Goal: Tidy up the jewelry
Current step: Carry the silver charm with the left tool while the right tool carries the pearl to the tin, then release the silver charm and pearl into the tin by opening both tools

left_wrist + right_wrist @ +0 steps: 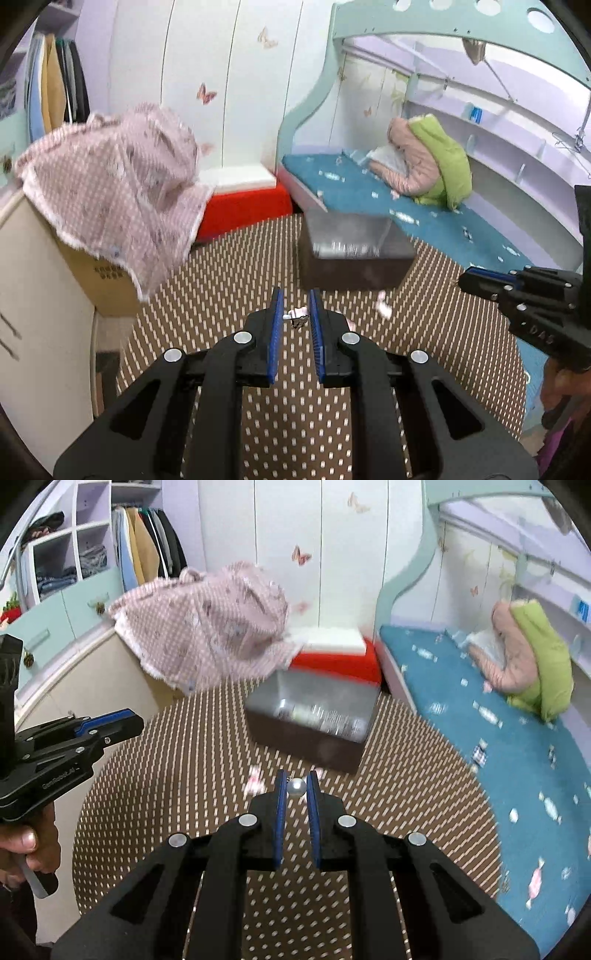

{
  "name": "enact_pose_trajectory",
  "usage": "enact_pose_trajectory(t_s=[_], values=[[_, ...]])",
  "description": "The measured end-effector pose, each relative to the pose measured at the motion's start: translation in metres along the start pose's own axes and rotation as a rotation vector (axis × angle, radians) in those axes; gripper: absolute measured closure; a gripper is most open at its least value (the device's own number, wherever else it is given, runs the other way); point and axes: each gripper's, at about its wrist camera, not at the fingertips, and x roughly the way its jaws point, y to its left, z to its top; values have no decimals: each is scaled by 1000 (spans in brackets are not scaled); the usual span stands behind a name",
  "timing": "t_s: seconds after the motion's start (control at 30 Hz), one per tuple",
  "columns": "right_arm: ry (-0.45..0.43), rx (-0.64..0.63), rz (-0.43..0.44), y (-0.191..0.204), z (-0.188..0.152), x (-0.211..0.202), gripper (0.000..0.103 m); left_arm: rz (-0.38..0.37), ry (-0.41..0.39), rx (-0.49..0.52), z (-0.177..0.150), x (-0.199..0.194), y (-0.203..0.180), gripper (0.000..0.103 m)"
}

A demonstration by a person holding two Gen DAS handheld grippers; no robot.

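My left gripper (296,308) is shut on a small silver and pink earring (297,316), held above the round brown mat (229,295). My right gripper (297,786) is shut on a pearl earring (296,787), also above the mat (184,775). A dark open jewelry box (351,251) stands on the mat ahead of both grippers; it also shows in the right wrist view (314,720). A pink jewelry piece (383,305) lies on the mat in front of the box; the right wrist view shows it (255,780) left of my fingers. The right gripper (517,291) appears at right in the left view, the left gripper (74,734) at left in the right view.
A pink dotted cloth (118,177) drapes over a cardboard box (103,280) at the left. A red and white stool (243,199) stands behind the table. A bed with a blue cover (406,199) and jackets (424,162) is at the right.
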Motion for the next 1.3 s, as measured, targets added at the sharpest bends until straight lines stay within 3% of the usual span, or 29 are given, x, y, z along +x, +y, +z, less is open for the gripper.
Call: enact_pose_trajectory(t_s=[0.27, 0.57, 0.8, 1.17, 1.23, 1.27, 1.3], values=[[-128, -11, -23, -16, 51, -27, 93, 11, -84, 44, 58, -5, -11, 88], [-144, 18, 2, -36, 94, -12, 93, -34, -100, 70, 117, 20, -31, 88], [-42, 44, 29, -48, 106, 37, 93, -82, -12, 75, 143, 72, -44, 88], [128, 108, 53, -64, 99, 112, 92, -92, 165, 38, 129, 160, -44, 87], [148, 133, 60, -68, 96, 120, 86, -79, 183, 28, 127, 169, -39, 70], [151, 144, 60, -70, 95, 121, 76, -63, 181, 18, 125, 171, -36, 45], [153, 154, 55, -72, 94, 123, 73, -43, 171, 11, 124, 171, -34, 29]])
